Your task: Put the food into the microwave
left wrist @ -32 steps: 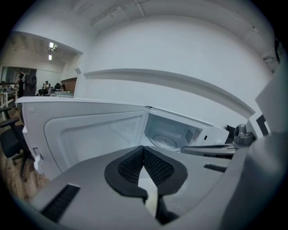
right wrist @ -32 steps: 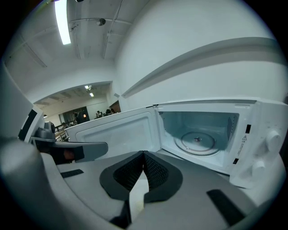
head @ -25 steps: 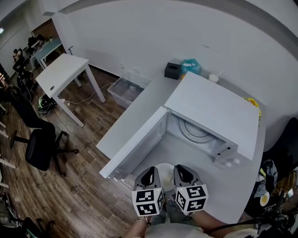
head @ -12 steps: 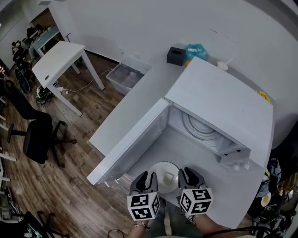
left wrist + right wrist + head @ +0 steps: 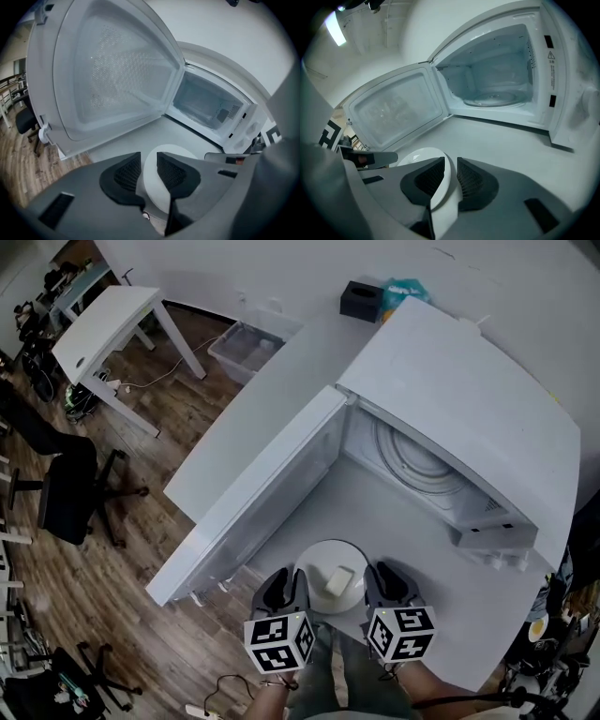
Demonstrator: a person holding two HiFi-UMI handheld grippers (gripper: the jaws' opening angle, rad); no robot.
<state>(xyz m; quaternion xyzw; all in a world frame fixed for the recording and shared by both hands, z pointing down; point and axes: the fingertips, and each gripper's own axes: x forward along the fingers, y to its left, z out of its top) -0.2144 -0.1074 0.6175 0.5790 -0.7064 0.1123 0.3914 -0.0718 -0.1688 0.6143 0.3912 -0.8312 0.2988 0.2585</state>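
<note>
Though left tool (image 5: 149,169) and right tool (image 5: 451,174) straddle the plate (image 5: 319,561) rim, neither clamps it. Left jaws have just opened.

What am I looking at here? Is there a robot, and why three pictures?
There is no robot: a person holds a two-jaw gripper in each hand. The marked cubes are part of the grippers. One picture comes from a camera on the person's head, looking down. The other two come from cameras riding on each gripper, looking along its jaws. On the white table stands a microwave with its door swung open. In front of it lies a white plate bearing a pale block of food. The left gripper and right gripper flank the plate, with its rim between each pair of jaws. The left jaws have just been opening, and neither pair looks clamped yet.
</note>
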